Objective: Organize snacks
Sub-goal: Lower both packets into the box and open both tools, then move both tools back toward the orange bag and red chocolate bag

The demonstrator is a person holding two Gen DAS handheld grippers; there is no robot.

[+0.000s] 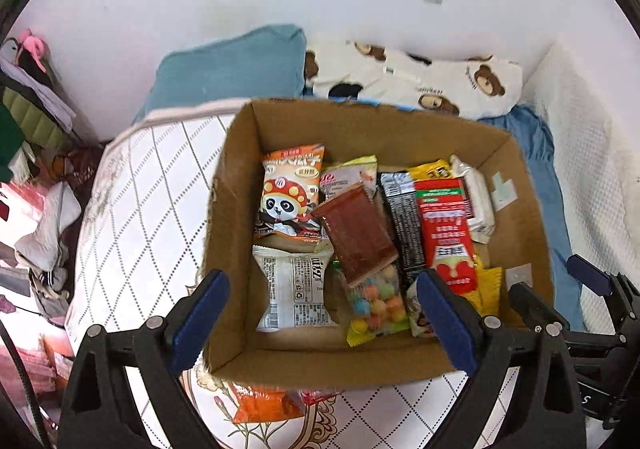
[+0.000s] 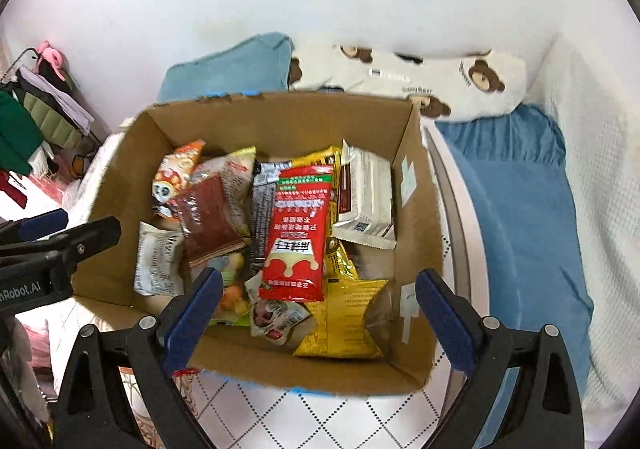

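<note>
Snacks gathered in the cardboard box [image 2: 280, 121] on the bed [image 1: 132, 185]

Both the left tongs [image 1: 324, 313] and the right tongs [image 2: 318, 309] are held wide and empty above the near wall of the box. An orange packet [image 1: 264, 405] is seen outside, just before that wall; it should probably be taken next, gripped by its flat sides and lowered in gently. The red packet [image 2: 296, 237] lies in the middle of the box, its long axis running from the near wall to the far wall.
</note>
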